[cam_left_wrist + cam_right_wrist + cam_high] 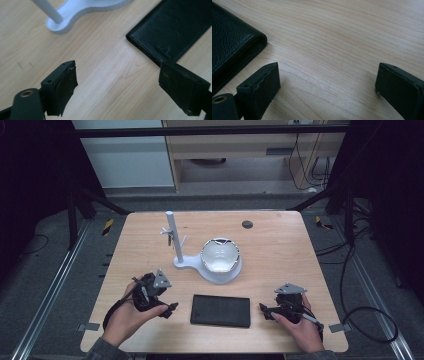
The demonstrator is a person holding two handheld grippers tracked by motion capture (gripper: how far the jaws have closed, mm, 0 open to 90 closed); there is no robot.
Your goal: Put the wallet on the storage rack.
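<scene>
Near the front edge of the table (pixel 280 235) lies a black wallet (pixel 220 310), flat and closed, between the two grippers. Left gripper (pixel 169 309) sits just left of it, jaws spread wide with nothing between them; in the left gripper view one jaw overlaps the wallet's (pixel 172 27) corner. Right gripper (pixel 264 311) rests just right of the wallet, jaws also wide apart and empty over bare wood. Farther back stands a white stand (pixel 176 245) with a bowl (pixel 220 254) on its base.
</scene>
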